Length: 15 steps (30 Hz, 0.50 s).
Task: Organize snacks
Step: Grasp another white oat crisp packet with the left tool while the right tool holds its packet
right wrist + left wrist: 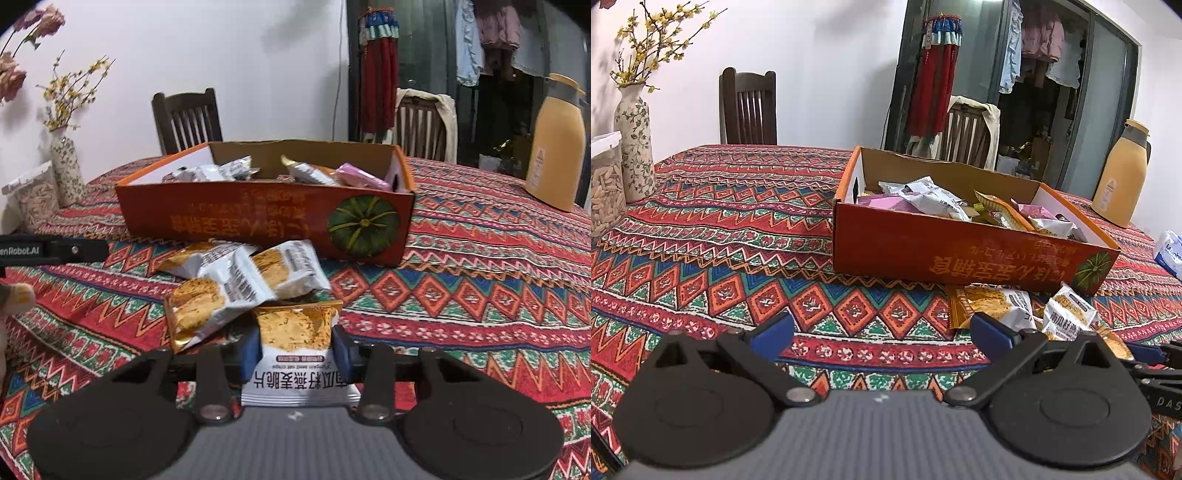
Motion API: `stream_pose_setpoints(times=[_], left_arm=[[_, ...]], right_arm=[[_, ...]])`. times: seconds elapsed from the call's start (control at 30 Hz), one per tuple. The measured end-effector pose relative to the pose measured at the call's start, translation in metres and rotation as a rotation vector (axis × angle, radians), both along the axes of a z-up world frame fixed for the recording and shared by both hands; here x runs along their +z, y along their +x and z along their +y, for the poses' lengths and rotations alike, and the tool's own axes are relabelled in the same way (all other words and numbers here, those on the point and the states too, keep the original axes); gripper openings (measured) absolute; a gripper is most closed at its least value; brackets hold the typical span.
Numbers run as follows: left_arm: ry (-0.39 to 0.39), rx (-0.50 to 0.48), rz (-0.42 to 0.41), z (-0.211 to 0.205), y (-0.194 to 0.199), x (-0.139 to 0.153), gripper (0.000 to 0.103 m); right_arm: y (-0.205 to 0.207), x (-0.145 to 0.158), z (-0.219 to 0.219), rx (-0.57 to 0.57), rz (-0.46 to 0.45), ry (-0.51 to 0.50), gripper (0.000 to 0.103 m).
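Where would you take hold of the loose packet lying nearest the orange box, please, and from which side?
Grip the packet nearest the box across its narrow width, at its puffed white part, coming from above and the near side. The orange box stands close behind it, and another packet overlaps its left edge. The right claw is already shut on a different packet; the left claw is open.

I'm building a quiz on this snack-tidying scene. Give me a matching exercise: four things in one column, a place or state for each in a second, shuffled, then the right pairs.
Things:
1. right claw
2. left claw
3. orange box
4. yellow flask

Places or states:
A. open, nothing between its fingers
B. stands upright on the tablecloth, at the far right
C. shut on a snack packet
D. holds mixed snack packets, with loose packets lying in front of it

Pairs: 1-C, 2-A, 3-D, 4-B
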State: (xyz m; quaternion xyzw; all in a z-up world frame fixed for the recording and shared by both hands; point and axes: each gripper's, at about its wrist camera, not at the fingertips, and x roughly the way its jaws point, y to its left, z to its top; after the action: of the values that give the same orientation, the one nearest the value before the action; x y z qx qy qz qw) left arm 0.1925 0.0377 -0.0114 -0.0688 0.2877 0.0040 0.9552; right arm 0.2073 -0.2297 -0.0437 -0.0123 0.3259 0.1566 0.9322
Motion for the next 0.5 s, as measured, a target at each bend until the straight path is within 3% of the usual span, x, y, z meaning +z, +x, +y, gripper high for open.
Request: stream_pose_setpoints(times=[0.5], left_arm=[[0.011,0.021,0.01,-0.001,0.002,-0.002,0.103]], right_arm=[[0.006,0.011,-0.048,-0.175,-0.143,0.053,0.04]])
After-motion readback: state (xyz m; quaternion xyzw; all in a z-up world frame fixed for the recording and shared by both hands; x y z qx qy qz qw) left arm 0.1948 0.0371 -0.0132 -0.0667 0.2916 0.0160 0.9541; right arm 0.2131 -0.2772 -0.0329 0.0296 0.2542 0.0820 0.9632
